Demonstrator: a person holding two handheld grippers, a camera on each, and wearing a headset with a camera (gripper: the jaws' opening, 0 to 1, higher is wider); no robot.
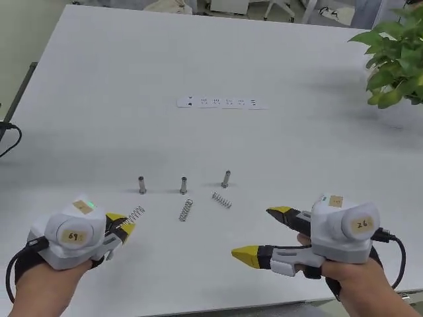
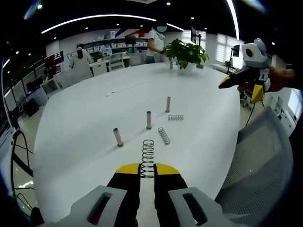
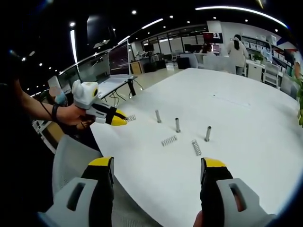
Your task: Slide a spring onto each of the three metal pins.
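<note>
Three pins (image 1: pixel 183 185), seemingly central on table (image 1: pixel 317 66).

Hidden, cropped and unreadable bits around the middle pin (image 1: pixel 183 185)

Left of that pin and nearer me, one spring (image 2: pixel 148 153) runs in between the tips of my left gripper (image 2: pixel 147 171). Its last coils are covered by the yellow pads, and the jaws are pinched on it. Well beyond the pin lies a white strip (image 1: pixel 221 102), its markings too small to read. Far right and beyond the pin, a plant (image 1: pixel 395 56) is cropped by the head view's edge. Far left of the pin, a black cable (image 1: pixel 9 142) runs off the edge. Nearer than the pin, both my wrists leave the bottom edge. People past the pin in both gripper views are too small and blurred to tell apart.
</note>
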